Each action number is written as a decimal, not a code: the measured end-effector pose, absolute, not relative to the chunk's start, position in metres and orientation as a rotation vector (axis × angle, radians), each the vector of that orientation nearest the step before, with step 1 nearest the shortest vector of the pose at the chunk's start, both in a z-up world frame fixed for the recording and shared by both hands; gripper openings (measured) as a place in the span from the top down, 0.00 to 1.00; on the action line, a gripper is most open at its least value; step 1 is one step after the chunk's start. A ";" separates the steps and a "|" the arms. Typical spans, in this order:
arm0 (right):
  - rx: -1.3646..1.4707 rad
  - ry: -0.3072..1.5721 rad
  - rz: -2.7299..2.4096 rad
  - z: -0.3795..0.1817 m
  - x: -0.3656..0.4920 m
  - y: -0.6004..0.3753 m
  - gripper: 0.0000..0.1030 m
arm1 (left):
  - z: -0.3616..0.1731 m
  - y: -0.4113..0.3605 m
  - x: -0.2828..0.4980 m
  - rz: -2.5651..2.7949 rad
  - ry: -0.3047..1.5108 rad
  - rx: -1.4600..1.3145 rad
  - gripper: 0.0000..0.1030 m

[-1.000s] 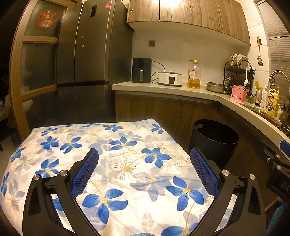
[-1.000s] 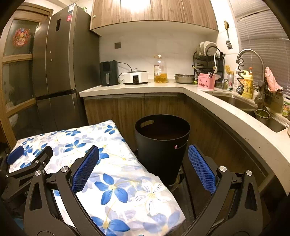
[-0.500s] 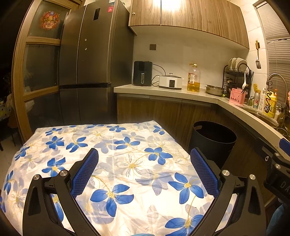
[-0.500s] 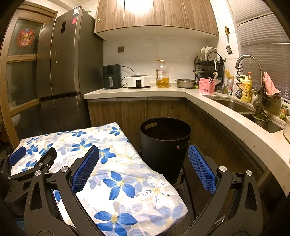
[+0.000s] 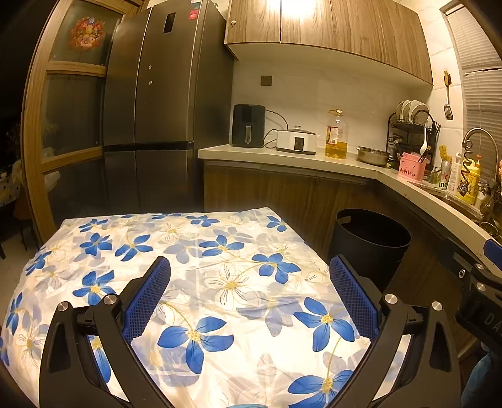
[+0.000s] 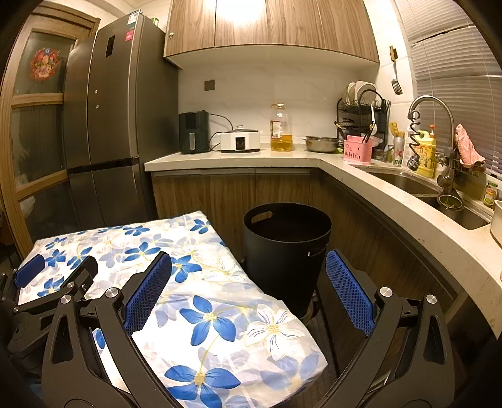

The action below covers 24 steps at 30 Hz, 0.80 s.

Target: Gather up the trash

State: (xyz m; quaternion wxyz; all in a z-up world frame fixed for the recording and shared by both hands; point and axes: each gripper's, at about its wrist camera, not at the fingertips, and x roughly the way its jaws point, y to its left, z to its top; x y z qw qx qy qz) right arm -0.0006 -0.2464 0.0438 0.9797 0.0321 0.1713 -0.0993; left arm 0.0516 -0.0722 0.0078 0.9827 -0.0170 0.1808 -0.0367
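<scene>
My left gripper (image 5: 248, 301): fingers spread wide, blue pads (image 5: 147, 295) facing each other, nothing between them, held above the table (image 5: 219, 251). My right gripper (image 6: 248, 292): fingers likewise wide apart and empty, held over the table's near right corner and the floor gap beside it; its body shows at the right edge of the left view. Table: covered by a white cloth with blue flowers, surface bare of any loose item in both views. Bin (image 6: 287, 248): black, round, open-topped, with a handle slot near the rim; stands on the floor just beside the table's right edge, against the wood cabinets (image 6: 232, 194); inside dark, contents cannot be told. Trash: none that I can make out on the cloth or floor. Fridge (image 5: 157, 106): tall, dark steel, behind the table at left. Counter (image 6: 238, 157): pale, L-shaped, running from the fridge round to the right. On it, left to right: black air fryer (image 6: 194, 131), white cooker (image 6: 240, 139), oil bottle (image 6: 280, 128), steel bowl (image 6: 321, 143), pink caddy (image 6: 357, 150), black dish rack (image 6: 360, 110) with plates. Sink (image 6: 404, 182): set in the right run of counter, curved tap (image 6: 429, 103) above it, yellow bottle (image 6: 426, 153) and pink rag (image 6: 467, 144) beside it. Wall cabinets (image 6: 269, 25): wood grain, above the counter.
</scene>
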 end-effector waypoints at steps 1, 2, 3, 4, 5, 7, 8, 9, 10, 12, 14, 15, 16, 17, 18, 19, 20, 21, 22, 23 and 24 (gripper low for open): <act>0.064 0.345 -0.200 0.044 0.000 -0.246 0.05 | 0.008 -0.072 0.052 -0.073 0.365 -0.035 0.06; 0.063 0.347 -0.201 0.044 0.000 -0.246 0.05 | 0.007 -0.072 0.052 -0.072 0.366 -0.034 0.06; 0.064 0.348 -0.199 0.044 0.000 -0.246 0.05 | 0.007 -0.072 0.052 -0.069 0.366 -0.034 0.06; 0.066 0.348 -0.198 0.044 0.000 -0.246 0.05 | 0.007 -0.072 0.052 -0.069 0.367 -0.033 0.06; 0.067 0.349 -0.198 0.043 0.000 -0.245 0.05 | 0.007 -0.072 0.052 -0.068 0.367 -0.033 0.06; 0.067 0.349 -0.197 0.043 0.000 -0.245 0.05 | 0.007 -0.072 0.052 -0.068 0.367 -0.034 0.06; 0.066 0.350 -0.197 0.043 0.000 -0.245 0.05 | 0.007 -0.072 0.052 -0.068 0.367 -0.034 0.06; 0.066 0.350 -0.197 0.043 0.000 -0.245 0.05 | 0.007 -0.072 0.052 -0.067 0.367 -0.033 0.06; 0.066 0.351 -0.196 0.042 0.001 -0.245 0.05 | 0.007 -0.071 0.053 -0.066 0.368 -0.033 0.06; 0.066 0.352 -0.196 0.042 0.001 -0.245 0.05 | 0.006 -0.071 0.053 -0.066 0.369 -0.033 0.06; 0.066 0.353 -0.195 0.041 0.002 -0.244 0.05 | 0.005 -0.071 0.053 -0.063 0.371 -0.032 0.06; 0.067 0.354 -0.195 0.040 0.002 -0.244 0.05 | 0.005 -0.071 0.053 -0.062 0.371 -0.032 0.06; 0.067 0.354 -0.193 0.040 0.002 -0.244 0.05 | 0.005 -0.071 0.053 -0.062 0.372 -0.032 0.06; 0.067 0.355 -0.194 0.040 0.003 -0.243 0.05 | 0.004 -0.071 0.054 -0.061 0.372 -0.033 0.06; 0.066 0.355 -0.194 0.040 0.003 -0.243 0.05 | 0.004 -0.070 0.054 -0.061 0.373 -0.034 0.06; 0.067 0.354 -0.194 0.040 0.003 -0.243 0.05 | 0.004 -0.070 0.054 -0.060 0.373 -0.034 0.06; 0.066 0.355 -0.194 0.040 0.003 -0.243 0.05 | 0.003 -0.070 0.054 -0.060 0.373 -0.034 0.06; 0.067 0.355 -0.194 0.040 0.003 -0.243 0.05 | 0.004 -0.070 0.054 -0.060 0.373 -0.034 0.06; 0.067 0.355 -0.193 0.039 0.003 -0.243 0.05 | 0.003 -0.070 0.054 -0.060 0.373 -0.034 0.06; 0.067 0.355 -0.194 0.039 0.003 -0.242 0.05 | 0.003 -0.070 0.054 -0.060 0.373 -0.034 0.06; 0.067 0.355 -0.193 0.039 0.003 -0.242 0.05 | 0.004 -0.070 0.054 -0.060 0.373 -0.034 0.06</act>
